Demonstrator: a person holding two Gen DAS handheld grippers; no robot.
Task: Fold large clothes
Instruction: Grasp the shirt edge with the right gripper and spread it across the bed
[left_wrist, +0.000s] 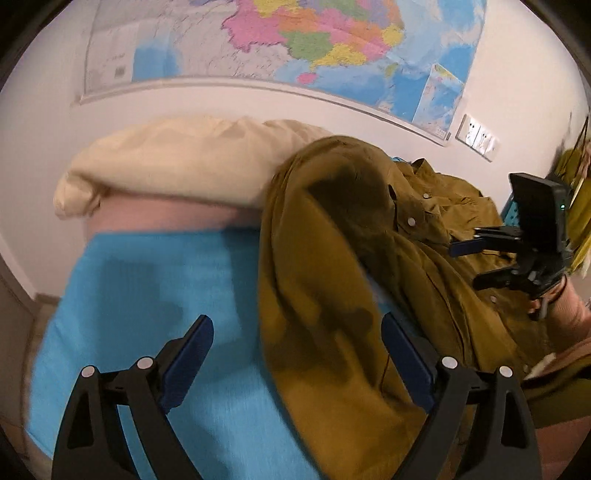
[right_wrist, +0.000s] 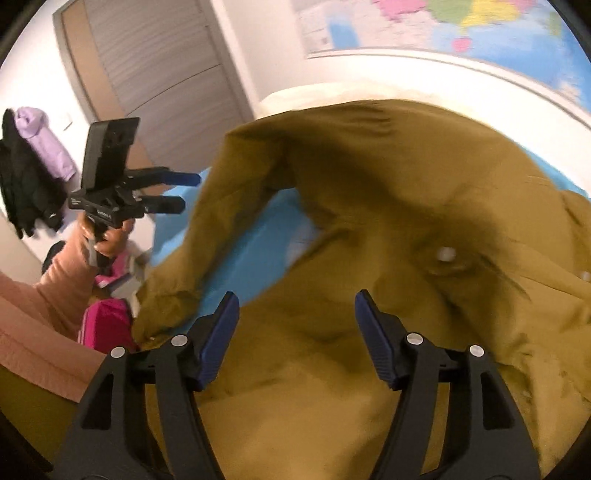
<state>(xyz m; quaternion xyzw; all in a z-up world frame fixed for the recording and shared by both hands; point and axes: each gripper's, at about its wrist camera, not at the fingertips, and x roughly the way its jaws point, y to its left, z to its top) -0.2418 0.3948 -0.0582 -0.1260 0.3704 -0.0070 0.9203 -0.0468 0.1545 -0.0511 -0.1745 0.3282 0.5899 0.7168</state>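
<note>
An olive-brown button shirt (left_wrist: 332, 280) lies crumpled on a blue sheet (left_wrist: 155, 295); in the right wrist view the shirt (right_wrist: 369, 229) fills most of the frame, one sleeve draped to the left. My left gripper (left_wrist: 297, 325) is open and empty above the shirt's left edge; it also shows in the right wrist view (right_wrist: 186, 192), held up to the left of the shirt. My right gripper (right_wrist: 295, 299) is open and empty just above the shirt's body; it also shows in the left wrist view (left_wrist: 463, 264), over the shirt's right side.
A cream pillow (left_wrist: 177, 166) lies at the head of the bed against the wall with a map (left_wrist: 295, 40). A grey door (right_wrist: 155, 74) and hanging coats (right_wrist: 33, 162) are at the left. A pink bag (right_wrist: 107, 325) sits beside the bed.
</note>
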